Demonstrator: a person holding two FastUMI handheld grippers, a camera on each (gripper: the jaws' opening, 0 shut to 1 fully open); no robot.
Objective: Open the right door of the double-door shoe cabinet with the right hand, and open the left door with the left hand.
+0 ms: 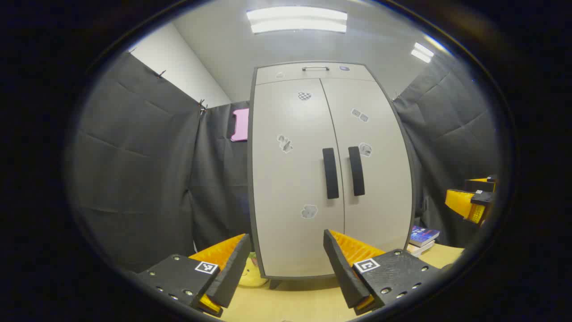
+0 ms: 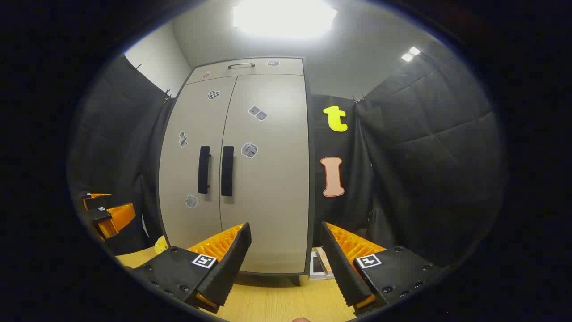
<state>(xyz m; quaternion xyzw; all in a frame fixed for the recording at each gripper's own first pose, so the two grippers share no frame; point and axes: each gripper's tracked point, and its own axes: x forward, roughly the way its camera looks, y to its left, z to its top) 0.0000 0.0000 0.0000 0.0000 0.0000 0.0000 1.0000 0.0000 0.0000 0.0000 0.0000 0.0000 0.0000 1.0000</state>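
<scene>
Shoe cabinet (image 1: 313, 188): standing upright on the tabletop (image 1: 295, 304), sitting at the centre of the left gripper view and left of centre in the right gripper view; both doors are lying flush and closed.
Left door (image 1: 290, 179): carrying a dark vertical handle (image 1: 330, 173) beside the centre seam.
Right door (image 1: 375, 179): carrying its own handle (image 1: 356, 171) just across the seam.
Left gripper (image 1: 286, 268): showing at the bottom of its view, fingers spread wide, gripping nothing, hanging short of the cabinet front.
Right gripper (image 2: 286, 264): fingers spread apart at the bottom of its view, pinching nothing; it is also appearing at the right edge of the left gripper view.
Books (image 1: 422, 237): lying on the tabletop at the cabinet's lower right.
Yellow object (image 1: 252, 275): resting at the cabinet's lower left corner, too hidden to identify.
</scene>
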